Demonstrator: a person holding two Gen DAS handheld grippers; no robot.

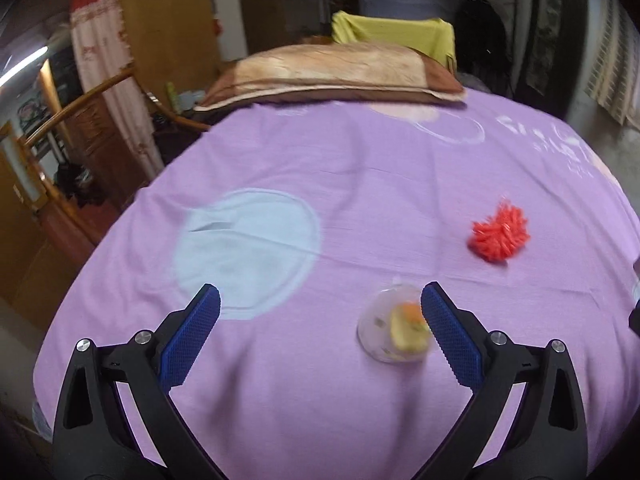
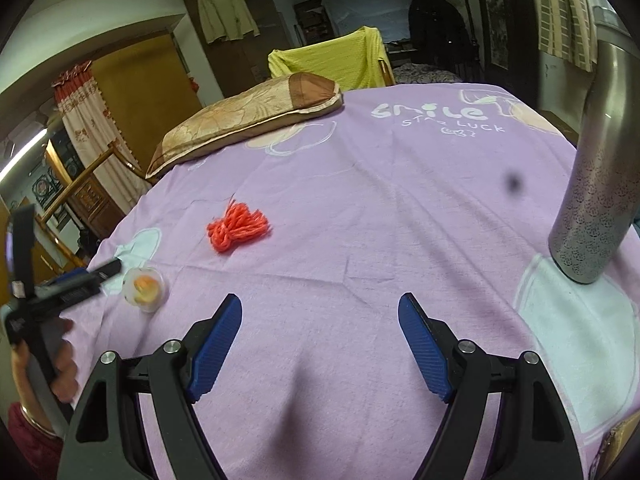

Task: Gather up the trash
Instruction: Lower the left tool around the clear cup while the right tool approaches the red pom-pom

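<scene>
Fingers [image 1: 448, 332] partly hide blurred clear cup [image 1: 390, 328] on sheet [image 1: 320, 184].

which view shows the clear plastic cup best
The left wrist view: the clear plastic cup lies large and near centre on the purple sheet, close to one blue pad, though slightly blurred. In the right wrist view it sits small at the left edge, beside the left tongs.

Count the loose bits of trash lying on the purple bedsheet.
2. A clear plastic cup with food scraps lies by the left tool, close to its right finger. A red yarn tuft sits farther up the sheet, to the right. More could lie outside both views.
</scene>
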